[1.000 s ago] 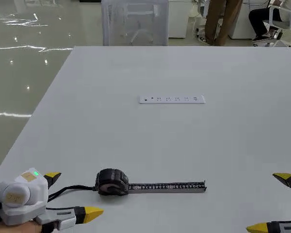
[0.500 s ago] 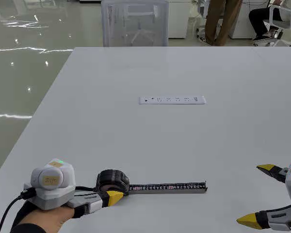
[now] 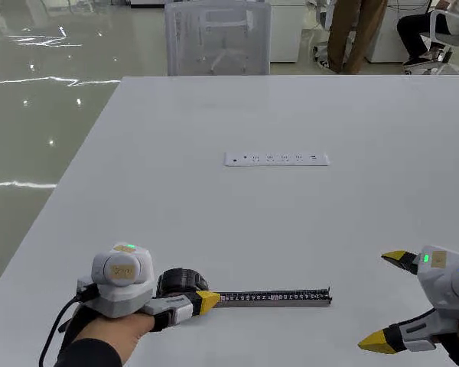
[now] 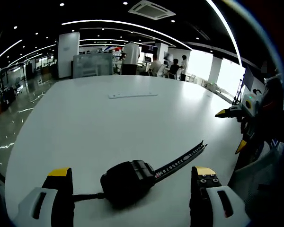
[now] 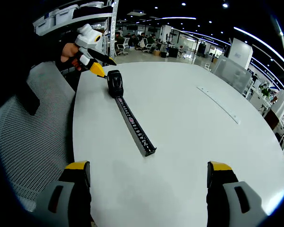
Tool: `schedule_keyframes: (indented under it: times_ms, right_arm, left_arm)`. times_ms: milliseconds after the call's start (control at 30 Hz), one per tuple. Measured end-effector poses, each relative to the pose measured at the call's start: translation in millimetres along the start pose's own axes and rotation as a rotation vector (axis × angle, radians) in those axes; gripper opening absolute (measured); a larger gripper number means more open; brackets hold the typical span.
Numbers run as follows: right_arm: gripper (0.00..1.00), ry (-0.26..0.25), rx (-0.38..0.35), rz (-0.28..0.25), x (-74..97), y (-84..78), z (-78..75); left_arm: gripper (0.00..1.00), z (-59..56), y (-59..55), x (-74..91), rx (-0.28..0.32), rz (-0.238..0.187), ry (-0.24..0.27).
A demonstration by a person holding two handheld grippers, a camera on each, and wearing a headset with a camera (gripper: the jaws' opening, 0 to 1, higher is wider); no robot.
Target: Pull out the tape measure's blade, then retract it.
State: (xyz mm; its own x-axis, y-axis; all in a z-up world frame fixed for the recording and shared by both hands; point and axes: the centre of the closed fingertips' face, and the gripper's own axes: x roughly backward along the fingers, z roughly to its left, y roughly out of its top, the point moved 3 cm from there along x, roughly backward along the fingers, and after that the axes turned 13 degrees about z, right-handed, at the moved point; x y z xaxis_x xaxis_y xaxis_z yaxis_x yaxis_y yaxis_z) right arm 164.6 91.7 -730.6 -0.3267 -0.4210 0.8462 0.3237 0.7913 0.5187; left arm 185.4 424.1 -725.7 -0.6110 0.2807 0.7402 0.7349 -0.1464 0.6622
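Left claw [image 4: 132,172]: wide, straddling the tape measure [image 3: 180,281], likely to steady it.
Right claw [image 5: 149,166]: wide, blade [image 5: 132,124] tip near at its 12 o'clock, untouched, probably for pinching.

The black tape measure [image 3: 180,280] lies on the white table [image 3: 291,222] near its front edge, its dark, pale-marked blade [image 3: 274,297] pulled out flat rightward.

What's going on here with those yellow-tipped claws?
A person works a gripper in each hand at a white table. The left gripper, jaws open, straddles the black tape measure without clamping it. Its blade lies pulled out on the table. The right gripper hangs open, apart from the blade's end.
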Motion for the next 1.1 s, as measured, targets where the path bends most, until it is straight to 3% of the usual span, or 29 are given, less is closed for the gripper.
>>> schedule_keyframes:
  times_ms: [133,333,367,433,567,667,700,733,833,900,1100]
  right_arm:
    - [0.99,0.014,0.030,0.008,-6.1,9.5,-3.5]
    - [0.96,0.049,0.091,0.038,-20.9,18.5,-7.1]
    - [0.94,0.061,0.106,0.048,-24.6,19.7,-7.7]
    - [0.91,0.075,0.139,0.066,-30.6,21.9,-8.8]
    - [0.87,0.112,0.204,0.105,-42.4,26.7,-11.7]
    - [0.83,0.128,0.243,0.134,-48.0,29.6,-14.7]
    - [0.82,0.138,0.260,0.142,-50.8,31.5,-15.9]
    - [0.81,0.146,0.263,0.151,-52.2,32.1,-16.1]
    - [0.75,0.178,0.291,0.191,-61.1,30.8,-18.2]
    - [0.72,0.192,0.304,0.205,-65.9,30.7,-17.6]
    - [0.57,0.230,0.342,0.253,-77.0,23.4,-11.9]
  left_arm:
    - [1.00,4.3,-10.8,-12.1,-0.026,0.028,0.060]
    - [1.00,5.1,-9.1,-18.1,0.066,-0.040,0.034]
    - [1.00,5.9,-13.9,-19.8,0.091,-0.011,0.022]
    - [1.00,10.3,-9.5,-19.9,0.055,-0.037,0.049]
    - [1.00,7.5,-12.5,-24.7,0.063,-0.033,0.046]
    - [1.00,3.0,-18.7,-31.5,0.068,0.001,0.033]
    - [1.00,-2.6,-28.0,-36.5,0.047,0.054,0.013]
    - [1.00,-3.3,-31.4,-38.5,0.031,0.076,0.020]
    - [0.99,-4.0,-22.6,-37.3,0.022,0.017,0.029]
    - [0.97,-3.0,-19.9,-36.0,0.024,-0.001,0.032]
    - [0.97,-3.6,-18.3,-36.3,0.031,-0.019,0.019]
